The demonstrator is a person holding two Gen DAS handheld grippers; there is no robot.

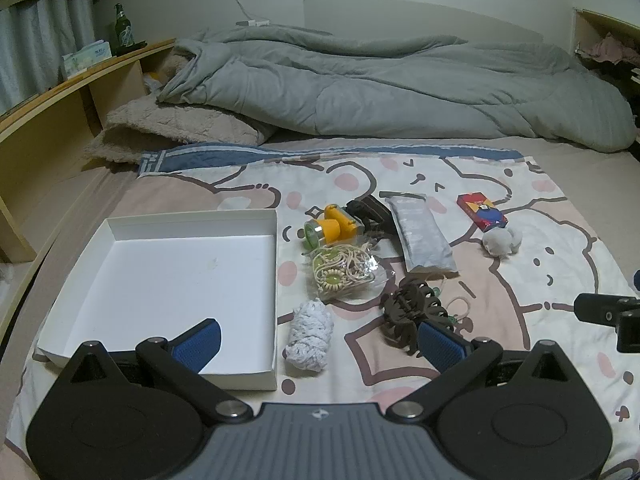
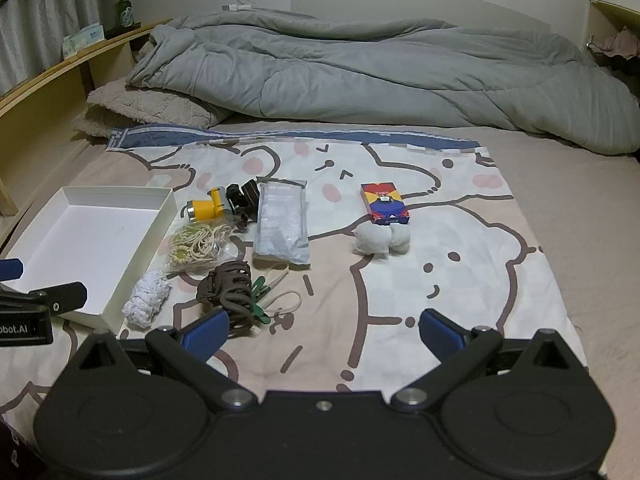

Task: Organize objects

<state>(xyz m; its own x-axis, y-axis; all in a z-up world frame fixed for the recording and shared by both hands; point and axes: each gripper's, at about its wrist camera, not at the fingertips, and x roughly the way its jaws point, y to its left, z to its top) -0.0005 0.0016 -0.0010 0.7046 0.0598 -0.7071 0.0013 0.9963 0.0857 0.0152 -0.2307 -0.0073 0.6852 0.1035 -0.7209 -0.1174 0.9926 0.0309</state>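
An empty white box lies on the cartoon bedsheet at the left. Beside it lie a yellow toy, a bag of beaded cords, a white crumpled cloth, a brown hair claw, a grey pouch, a red-blue card box and a grey-white plush. My left gripper is open, over the box's near corner and the cloth. My right gripper is open and empty, right of the claw.
A rumpled grey duvet and a beige blanket cover the far half of the bed. A wooden shelf with a green bottle runs along the left. The right gripper's side shows at the right edge.
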